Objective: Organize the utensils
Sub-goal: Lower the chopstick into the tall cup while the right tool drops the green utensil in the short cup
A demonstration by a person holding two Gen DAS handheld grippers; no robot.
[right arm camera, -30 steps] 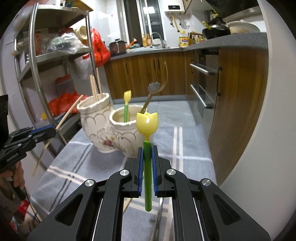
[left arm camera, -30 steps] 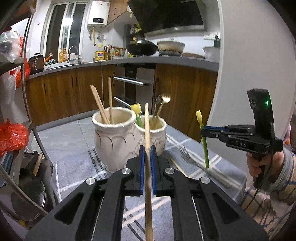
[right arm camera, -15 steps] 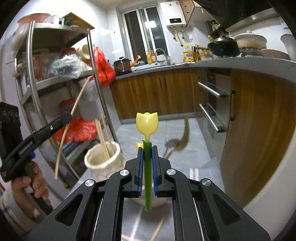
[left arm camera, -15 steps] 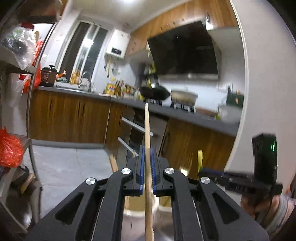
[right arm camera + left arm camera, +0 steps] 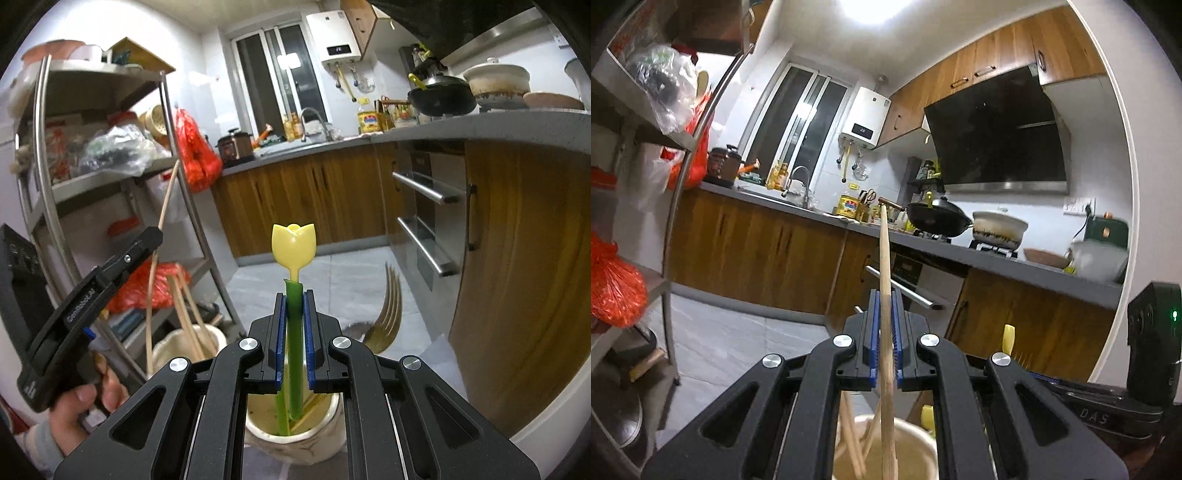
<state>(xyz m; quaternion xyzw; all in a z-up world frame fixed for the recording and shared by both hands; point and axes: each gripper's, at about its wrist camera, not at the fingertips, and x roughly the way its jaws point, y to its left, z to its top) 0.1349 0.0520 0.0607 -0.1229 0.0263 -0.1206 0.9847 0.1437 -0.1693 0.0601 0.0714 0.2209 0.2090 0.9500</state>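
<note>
My left gripper (image 5: 884,325) is shut on a wooden chopstick (image 5: 884,266). Its lower end reaches into the cream ceramic jar (image 5: 916,435) right below, which holds other chopsticks (image 5: 849,435). My right gripper (image 5: 294,321) is shut on a green-stemmed utensil with a yellow tulip top (image 5: 293,245). Its lower end is inside the second cream jar (image 5: 325,410), beside another green stem and a gold fork (image 5: 388,314). The left gripper (image 5: 147,240) with its chopstick shows in the right wrist view above the chopstick jar (image 5: 166,347).
A metal shelf rack (image 5: 40,147) with bags stands on the left. Wooden kitchen cabinets (image 5: 314,199) and a grey counter (image 5: 517,125) with a wok and pot run along the back and right. The right gripper (image 5: 1108,406) shows at the left wrist view's lower right.
Both grippers rose and tipped upright over the jars. The chopstick's lower end now goes into the left jar and the tulip utensil's stem into the right jar.
</note>
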